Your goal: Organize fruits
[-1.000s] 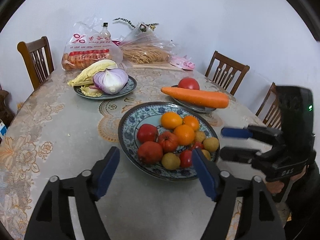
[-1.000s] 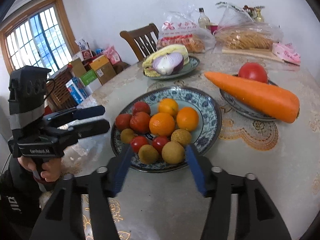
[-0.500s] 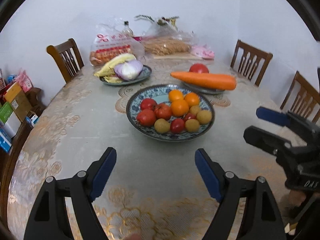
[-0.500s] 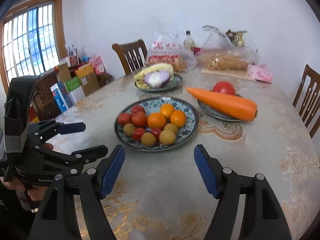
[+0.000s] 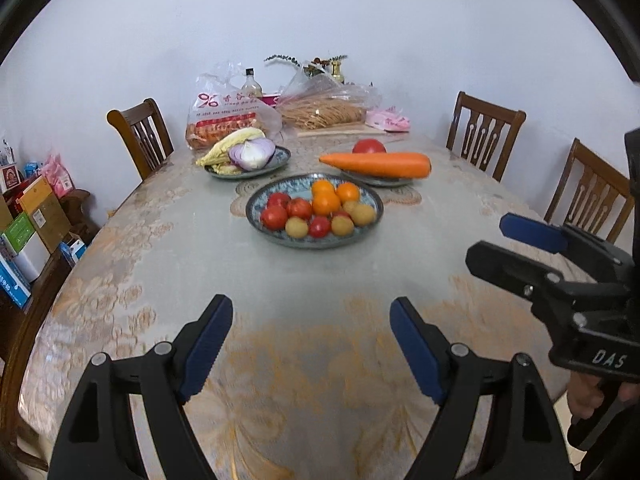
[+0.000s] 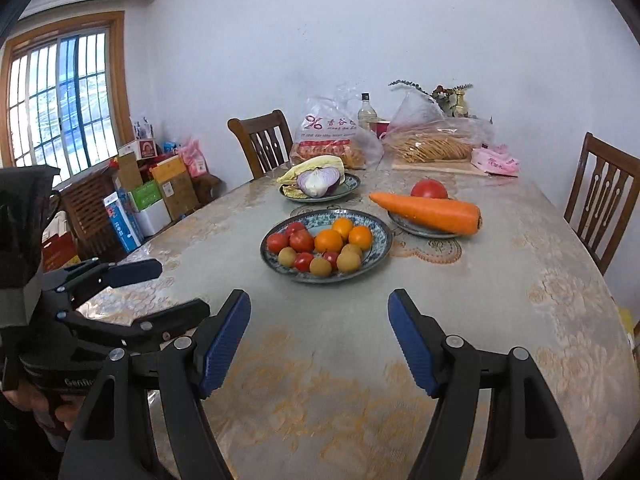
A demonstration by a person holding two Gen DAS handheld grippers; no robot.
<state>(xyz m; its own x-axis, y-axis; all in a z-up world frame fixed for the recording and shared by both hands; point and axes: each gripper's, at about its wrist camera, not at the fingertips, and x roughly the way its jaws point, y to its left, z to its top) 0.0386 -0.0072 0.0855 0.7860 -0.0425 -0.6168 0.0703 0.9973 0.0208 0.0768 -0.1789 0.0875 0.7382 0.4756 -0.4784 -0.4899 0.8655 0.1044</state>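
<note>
A blue-patterned bowl (image 5: 320,244) (image 6: 320,278) stands mid-table holding three oranges (image 5: 326,202) (image 6: 329,240), red fruits (image 5: 274,216) (image 6: 301,240) and small yellow-brown fruits (image 5: 363,214) (image 6: 348,261). My left gripper (image 5: 310,312) (image 6: 180,288) hovers open over bare tablecloth, well short of the bowl, with nothing between its blue pads. Beside it on the right, my right gripper (image 6: 319,304) (image 5: 490,240) is open too and holds nothing. A hand grips each handle.
Behind the bowl a carrot (image 5: 380,164) (image 6: 428,212) and a tomato (image 5: 369,146) share a plate. Another plate holds an onion (image 5: 252,152) and cabbage. Bags of food (image 5: 224,120) line the far edge. Wooden chairs (image 5: 484,132) ring the table; boxes (image 6: 136,196) are stacked at left.
Both grippers have drawn back from the bowl toward the near table edge, so the bowl looks smaller and farther. Both stay open and empty.
</note>
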